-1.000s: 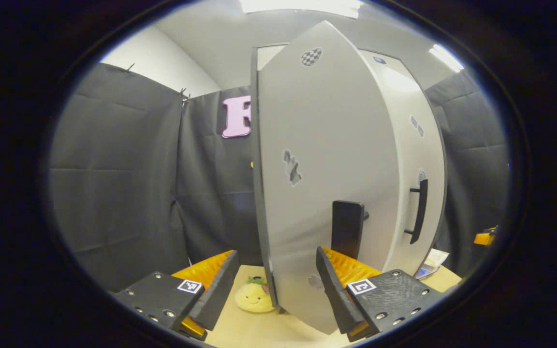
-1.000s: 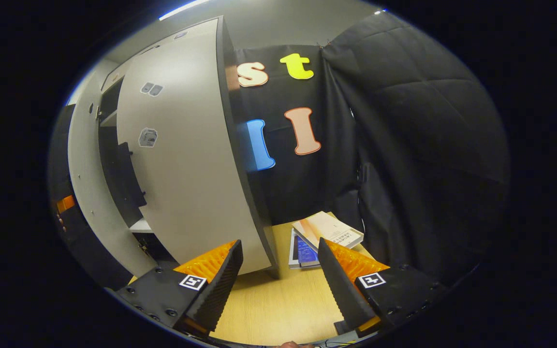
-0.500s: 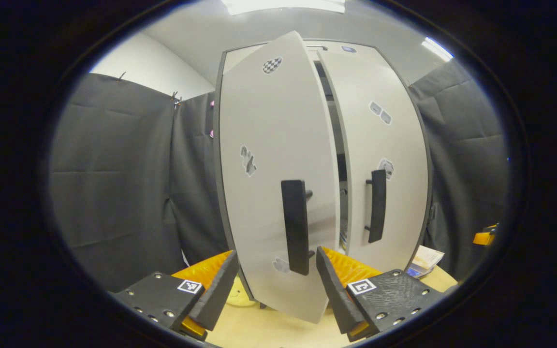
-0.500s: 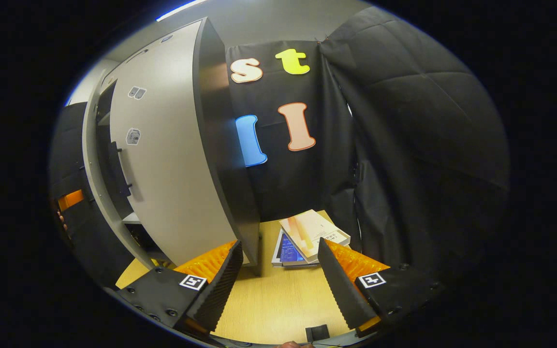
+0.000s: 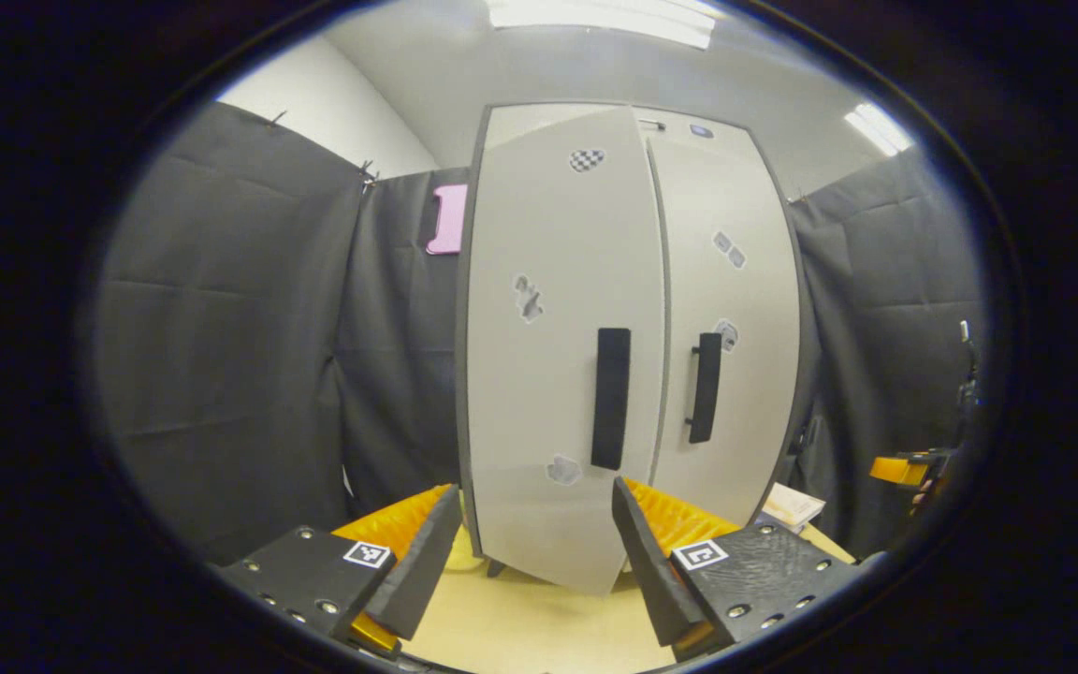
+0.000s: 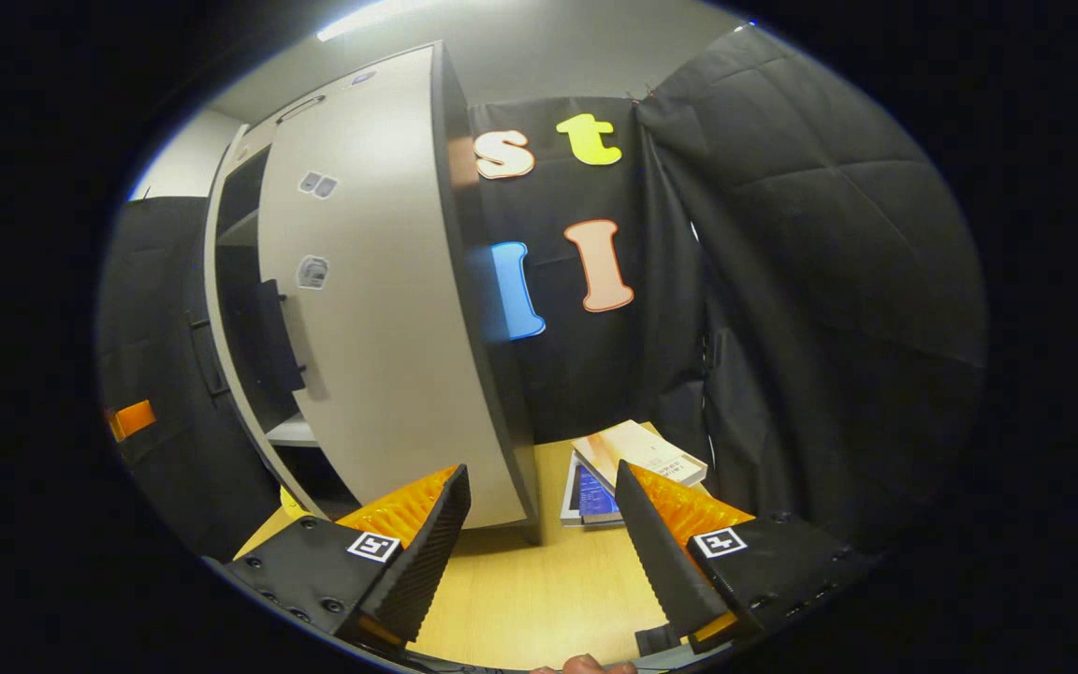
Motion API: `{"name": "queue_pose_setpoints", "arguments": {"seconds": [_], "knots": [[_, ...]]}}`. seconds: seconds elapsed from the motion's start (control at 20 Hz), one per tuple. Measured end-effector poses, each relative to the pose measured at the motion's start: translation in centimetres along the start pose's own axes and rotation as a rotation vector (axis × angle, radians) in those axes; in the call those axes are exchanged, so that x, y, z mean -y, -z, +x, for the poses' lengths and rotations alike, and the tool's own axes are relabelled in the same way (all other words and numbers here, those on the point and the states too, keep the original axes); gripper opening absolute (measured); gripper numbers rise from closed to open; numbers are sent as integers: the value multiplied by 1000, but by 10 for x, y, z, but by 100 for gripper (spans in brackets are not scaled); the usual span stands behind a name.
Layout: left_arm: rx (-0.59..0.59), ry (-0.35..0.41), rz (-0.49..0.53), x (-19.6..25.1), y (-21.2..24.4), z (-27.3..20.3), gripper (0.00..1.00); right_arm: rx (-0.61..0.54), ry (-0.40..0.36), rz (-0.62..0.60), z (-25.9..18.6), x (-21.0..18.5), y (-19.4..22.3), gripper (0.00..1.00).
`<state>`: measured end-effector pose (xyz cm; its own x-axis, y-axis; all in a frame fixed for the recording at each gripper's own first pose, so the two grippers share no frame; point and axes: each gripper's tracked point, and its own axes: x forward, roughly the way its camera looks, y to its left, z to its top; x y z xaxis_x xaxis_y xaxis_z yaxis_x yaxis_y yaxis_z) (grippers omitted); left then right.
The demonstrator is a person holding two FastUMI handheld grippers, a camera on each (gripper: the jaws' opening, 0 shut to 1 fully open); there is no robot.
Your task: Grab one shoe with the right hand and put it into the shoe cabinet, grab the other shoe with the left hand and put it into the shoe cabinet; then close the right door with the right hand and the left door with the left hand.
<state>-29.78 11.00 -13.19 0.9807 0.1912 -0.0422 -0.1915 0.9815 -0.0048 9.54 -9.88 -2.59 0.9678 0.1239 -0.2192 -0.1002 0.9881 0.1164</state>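
The shoe cabinet stands upright on the wooden table, with two grey doors and black bar handles. Its left door is almost shut, its lower edge still standing out a little, and its handle is straight ahead of my left gripper. That gripper is open and holds nothing, close to the door's bottom. The right door lies against the cabinet; from this side a gap beside its handle shows dark shelves. My right gripper is open over the table at the cabinet's right corner.
Two books lie on the table right of the cabinet, against the black cloth. A bit of a yellow soft toy peeks out low by the cabinet's foot. The other gripper shows at the far right edge.
The left door has swung from wide open to nearly shut, and my left gripper has drawn back from it. My right gripper has shifted a little beside the cabinet.
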Motion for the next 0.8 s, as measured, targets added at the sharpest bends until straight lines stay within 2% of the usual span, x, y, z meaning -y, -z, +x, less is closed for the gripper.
{"name": "queue_pose_setpoints", "arguments": {"seconds": [0.1, 0.15, 0.2, 0.25, 0.35, 0.4, 0.45, 0.5, 0.55, 0.6, 0.65, 0.7, 0.75, 0.8], "knots": [[24, 11, -24, -17, -4, -13, 88, 36, -3, -18, -10, -25, -6, 98], [39, 19, -39, -25, -6, -21, 88, 45, -9, -27, -13, -40, -5, 92], [54, 31, -56, -32, -6, -26, 93, 49, -24, -40, -17, -57, -3, 98], [66, 40, -74, -39, -6, -32, 88, 56, -35, -52, -22, -71, -2, 98], [88, 46, -94, -50, -1, -45, 88, 80, -49, -56, -34, -97, 0, 98], [97, 36, -94, -55, 1, -51, 88, 101, -60, -48, -42, -109, 2, 92], [103, 16, -90, -62, 6, -60, 88, 117, -64, -39, -48, -118, 5, 98], [101, -10, -86, -70, 13, -68, 88, 123, -60, -38, -54, -126, 10, 98], [84, -51, -86, -78, 22, -74, 93, 126, -51, -41, -60, -132, 17, 98], [51, -87, -103, -84, 38, -78, 87, 120, -57, -50, -66, -140, 26, 98], [20, -94, -129, -84, 52, -84, 88, 107, -70, -61, -70, -149, 37, 98], [-7, -93, -157, -79, 64, -89, 93, 88, -81, -71, -75, -157, 49, 98], [-29, -90, -173, -78, 75, -96, 88, 74, -90, -78, -80, -164, 60, 98], [-50, -95, -176, -79, 85, -103, 97, 58, -96, -78, -86, -169, 70, 98]]}}
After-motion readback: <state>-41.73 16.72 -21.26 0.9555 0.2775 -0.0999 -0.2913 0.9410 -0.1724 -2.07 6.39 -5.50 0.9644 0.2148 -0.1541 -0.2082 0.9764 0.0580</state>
